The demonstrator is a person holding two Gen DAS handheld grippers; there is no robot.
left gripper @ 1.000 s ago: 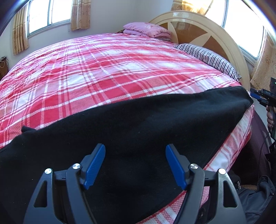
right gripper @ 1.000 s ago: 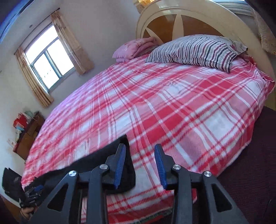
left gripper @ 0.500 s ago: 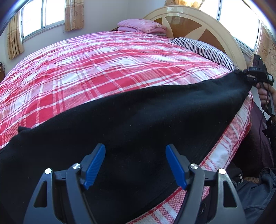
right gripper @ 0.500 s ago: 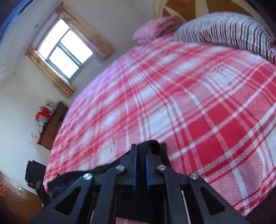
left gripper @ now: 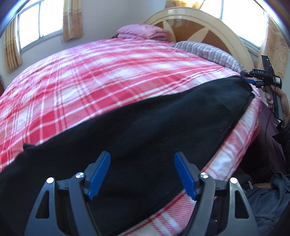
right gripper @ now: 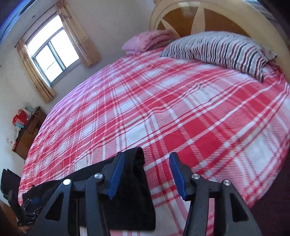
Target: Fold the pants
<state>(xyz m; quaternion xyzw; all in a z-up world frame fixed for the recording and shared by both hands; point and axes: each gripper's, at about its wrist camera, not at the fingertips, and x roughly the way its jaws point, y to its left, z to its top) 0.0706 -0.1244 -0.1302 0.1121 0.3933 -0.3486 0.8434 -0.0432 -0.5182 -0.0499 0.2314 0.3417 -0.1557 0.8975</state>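
- The left gripper (left gripper: 142, 175) sits lowest in the left wrist view, its blue pads (left gripper: 98, 175) spread wide with nothing pinched; only the black cloth lies beneath the gap.
- The black pants (left gripper: 145, 127) fill the near half of that view, laid flat as a long band along the near edge of the bed, running from about 8 o'clock up to about 2 o'clock.
- In the right wrist view, the right gripper (right gripper: 145, 175) has its jaws opening; the end of the pants (right gripper: 134, 190) lies under its left finger and reaches partly into the gap, at about 7 o'clock from the gap's middle. The pads do not press on it.
- The right pad (right gripper: 178, 176) hangs over bare bedspread, apart from the cloth.
- From the left wrist view, the right gripper (left gripper: 251, 78) shows at about 2 o'clock, just beside the far end of the pants, held in a hand (left gripper: 277, 101).
- From the right wrist view, the left gripper shows only dimly at about 8 o'clock, too dark to read.
- The red and white plaid bedspread (right gripper: 163, 109) covers the bed beyond the pants.
- Farther off, a striped pillow (right gripper: 221, 49) lies at 1 o'clock against the rounded headboard (right gripper: 199, 16), with a folded pink blanket (right gripper: 148, 40) near it at 12 o'clock.
- A curtained window (right gripper: 54, 54) stands at 10 o'clock, and a wooden cabinet (right gripper: 29, 132) with red clutter at 9 o'clock.
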